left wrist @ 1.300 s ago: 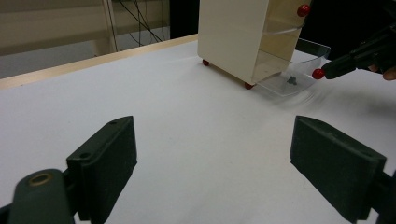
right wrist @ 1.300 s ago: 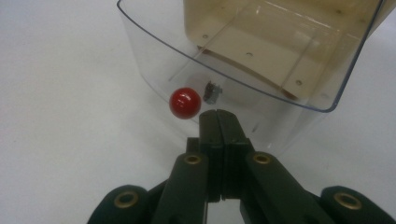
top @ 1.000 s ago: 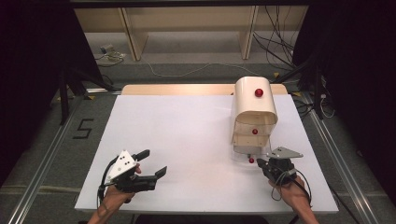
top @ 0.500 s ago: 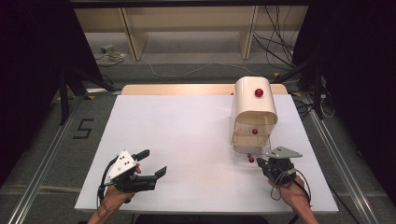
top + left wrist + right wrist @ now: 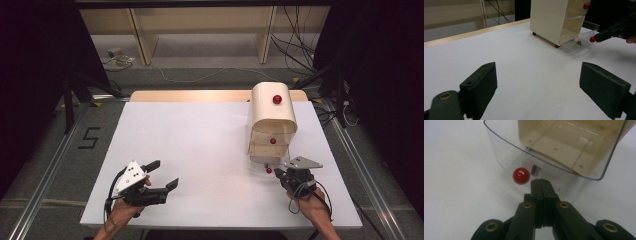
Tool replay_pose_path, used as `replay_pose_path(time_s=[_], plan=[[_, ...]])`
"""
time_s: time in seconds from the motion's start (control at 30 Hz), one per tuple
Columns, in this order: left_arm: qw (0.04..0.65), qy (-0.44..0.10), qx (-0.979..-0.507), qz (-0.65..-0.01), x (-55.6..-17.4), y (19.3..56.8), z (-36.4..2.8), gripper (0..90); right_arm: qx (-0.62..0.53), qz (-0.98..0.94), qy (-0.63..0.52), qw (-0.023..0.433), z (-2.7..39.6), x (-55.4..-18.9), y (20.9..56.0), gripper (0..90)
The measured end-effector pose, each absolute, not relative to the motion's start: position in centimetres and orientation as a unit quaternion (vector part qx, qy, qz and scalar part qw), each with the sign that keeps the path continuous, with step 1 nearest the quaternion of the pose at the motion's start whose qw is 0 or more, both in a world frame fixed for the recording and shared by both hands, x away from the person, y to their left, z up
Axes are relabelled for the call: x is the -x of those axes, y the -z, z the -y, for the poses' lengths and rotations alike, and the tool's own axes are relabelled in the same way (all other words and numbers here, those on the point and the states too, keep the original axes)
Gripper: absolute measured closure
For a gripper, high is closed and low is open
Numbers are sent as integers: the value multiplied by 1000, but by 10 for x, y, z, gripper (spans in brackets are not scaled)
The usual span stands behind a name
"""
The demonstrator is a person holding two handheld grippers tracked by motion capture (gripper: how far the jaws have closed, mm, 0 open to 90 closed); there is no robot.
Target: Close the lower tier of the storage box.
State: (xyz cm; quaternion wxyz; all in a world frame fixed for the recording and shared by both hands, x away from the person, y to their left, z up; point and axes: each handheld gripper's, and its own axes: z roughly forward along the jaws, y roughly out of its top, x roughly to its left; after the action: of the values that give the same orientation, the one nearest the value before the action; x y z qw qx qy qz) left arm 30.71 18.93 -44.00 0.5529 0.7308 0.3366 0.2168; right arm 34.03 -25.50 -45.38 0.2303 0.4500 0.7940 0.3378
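While the right claw [image 5: 541, 181], jaws shut on nothing, noses beside the pulled-out drawer's [image 5: 506, 157] red knob [image 5: 521, 176], the left claw [image 5: 161, 174] waits wide open and empty.

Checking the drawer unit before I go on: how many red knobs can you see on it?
3: top knob, middle drawer knob, and bottom drawer knob beside the shut right gripper. Others may be hidden.

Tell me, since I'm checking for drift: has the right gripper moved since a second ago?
No. The right gripper sits at the same spot by the bottom drawer's red knob, in front of the cabinet.
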Motion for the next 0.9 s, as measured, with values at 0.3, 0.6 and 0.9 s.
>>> replay_pose_path(time_s=[0.3,0.6,0.9], plan=[[552,-217,-731,-337,-307,440,-189,143,-450,-793,-337,234,255,-341,454,900],[552,-217,-732,-336,-307,440,-189,143,-451,-790,-338,239,254,-342,455,900],[552,-217,-732,-336,-307,440,-189,144,-451,-789,-338,243,254,-343,455,900]])
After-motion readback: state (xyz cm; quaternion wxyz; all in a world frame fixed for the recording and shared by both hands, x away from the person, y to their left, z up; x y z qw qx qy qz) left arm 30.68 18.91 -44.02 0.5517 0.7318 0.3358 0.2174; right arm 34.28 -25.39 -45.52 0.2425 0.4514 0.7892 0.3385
